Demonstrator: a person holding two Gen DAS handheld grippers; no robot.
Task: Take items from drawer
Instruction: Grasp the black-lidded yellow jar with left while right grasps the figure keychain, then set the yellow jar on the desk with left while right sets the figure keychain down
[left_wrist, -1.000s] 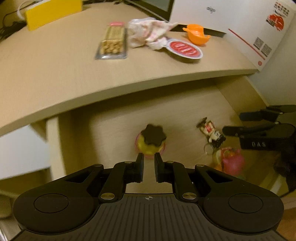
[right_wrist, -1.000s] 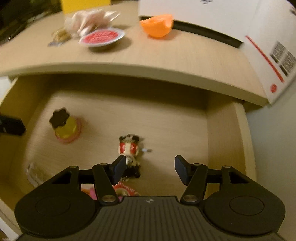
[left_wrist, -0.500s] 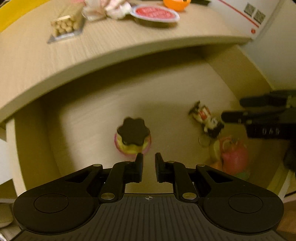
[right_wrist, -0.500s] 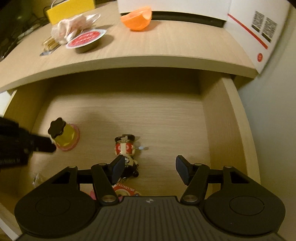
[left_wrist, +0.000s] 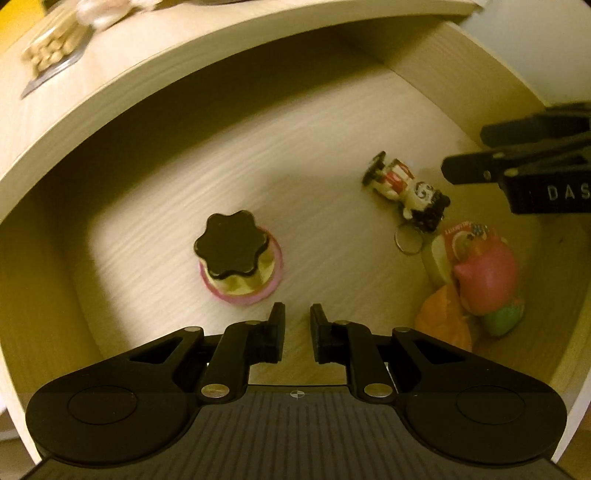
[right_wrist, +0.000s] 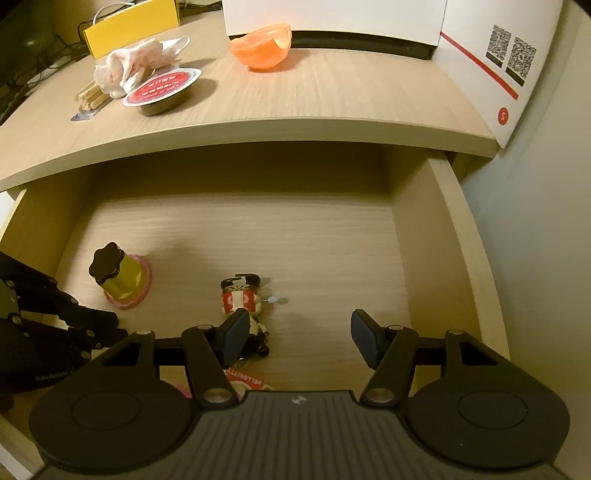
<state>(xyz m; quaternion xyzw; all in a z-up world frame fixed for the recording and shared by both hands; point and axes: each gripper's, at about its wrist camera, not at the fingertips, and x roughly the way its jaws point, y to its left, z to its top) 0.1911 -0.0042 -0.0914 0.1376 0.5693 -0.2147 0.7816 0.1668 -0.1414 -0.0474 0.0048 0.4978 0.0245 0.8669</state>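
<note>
The open wooden drawer holds a yellow jar with a black flower-shaped cap on a pink base. It also holds a small figurine keychain and a pile of pink, orange and green toys. My left gripper hovers inside the drawer just short of the jar, its fingers nearly together with nothing between them. My right gripper is open above the drawer floor. The figurine lies beside its left finger, partly hidden. The jar stands further left.
The desk top above the drawer carries an orange bowl, a red-lidded cup, a crumpled wrapper, a pack of sticks and a white box. Drawer walls close in on both sides.
My left gripper has dropped from desk level down into the drawer, closer to the jar. The right gripper has stayed open over the figurine, shifting only slightly.
</note>
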